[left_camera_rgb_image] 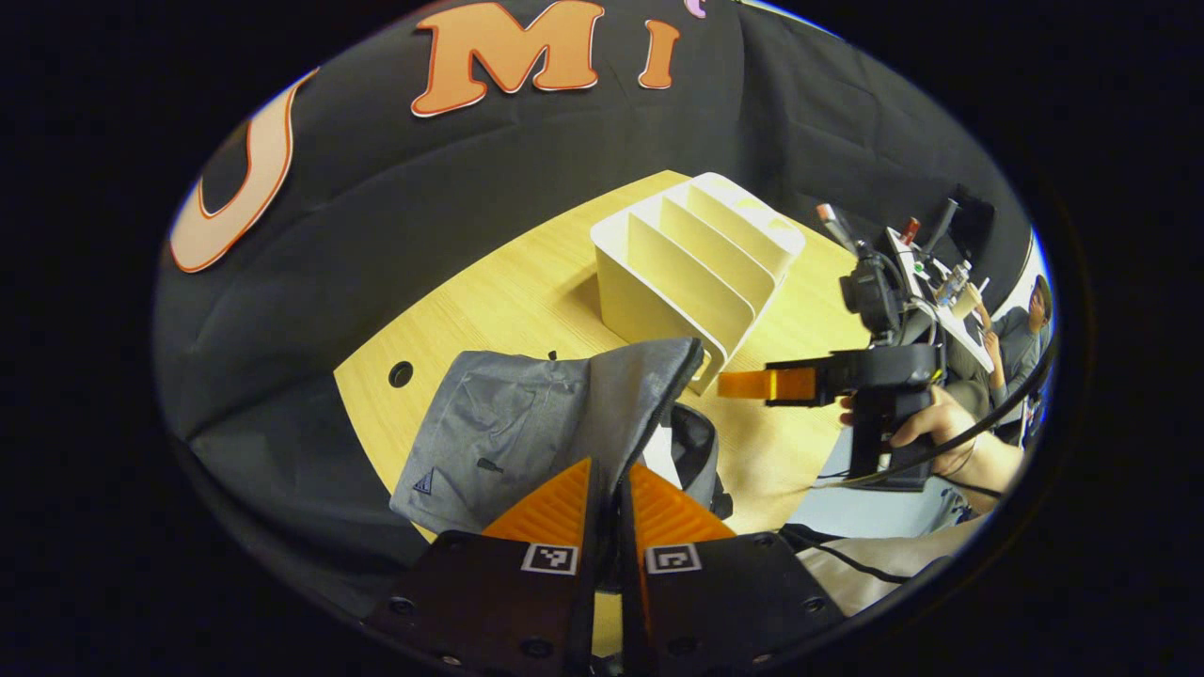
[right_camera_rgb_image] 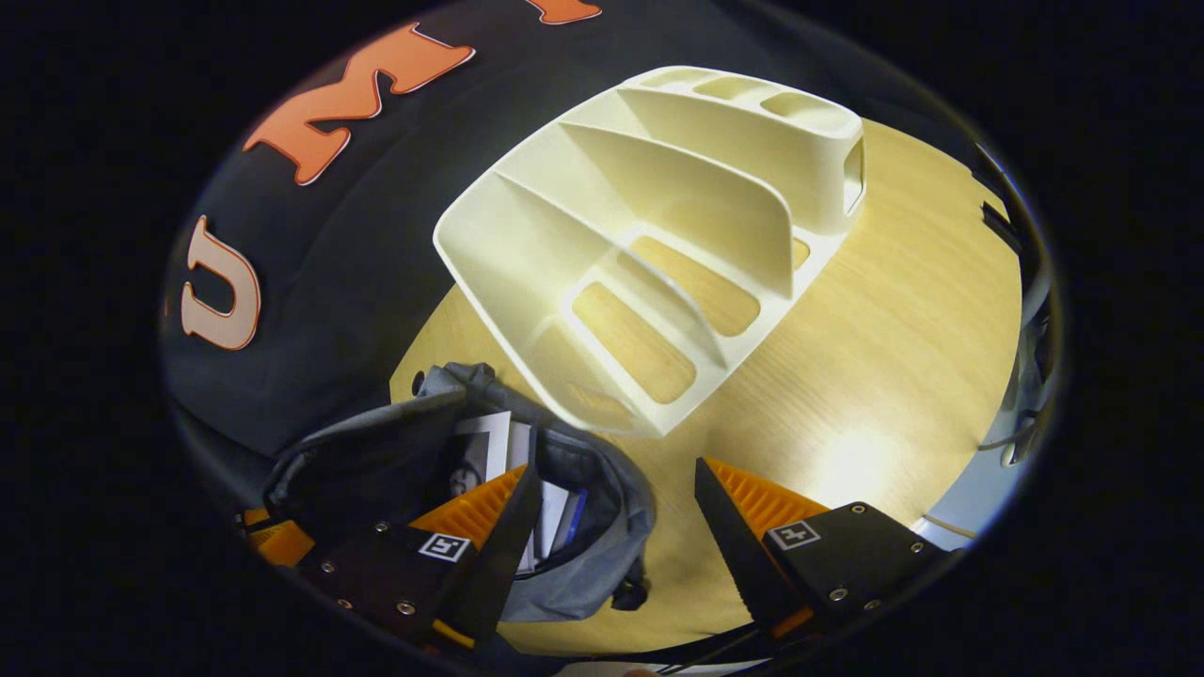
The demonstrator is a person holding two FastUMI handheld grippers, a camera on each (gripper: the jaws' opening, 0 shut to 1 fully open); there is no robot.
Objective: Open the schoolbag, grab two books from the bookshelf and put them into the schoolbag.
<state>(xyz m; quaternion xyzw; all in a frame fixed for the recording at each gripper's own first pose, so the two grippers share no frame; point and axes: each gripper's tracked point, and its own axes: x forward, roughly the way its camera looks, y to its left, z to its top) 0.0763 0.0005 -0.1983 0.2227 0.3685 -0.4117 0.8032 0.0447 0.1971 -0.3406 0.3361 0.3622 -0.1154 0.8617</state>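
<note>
Your left gripper (left_camera_rgb_image: 607, 489) has its jaws pinching the grey schoolbag's (left_camera_rgb_image: 508, 423) raised flap. Your right gripper (right_camera_rgb_image: 611, 498) has its jaws spread wide, holding nothing, above the bag's open mouth, where the books (right_camera_rgb_image: 489, 447) sit inside. Just beyond the bag, the white bookshelf (right_camera_rgb_image: 658, 235) stands on the wooden surface (right_camera_rgb_image: 894, 357).

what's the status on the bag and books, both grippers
Left gripper shut on bag flap, holding it open. Right gripper open, empty, above bag mouth. Books inside bag; bookshelf slots empty. Nothing in the way.
</note>
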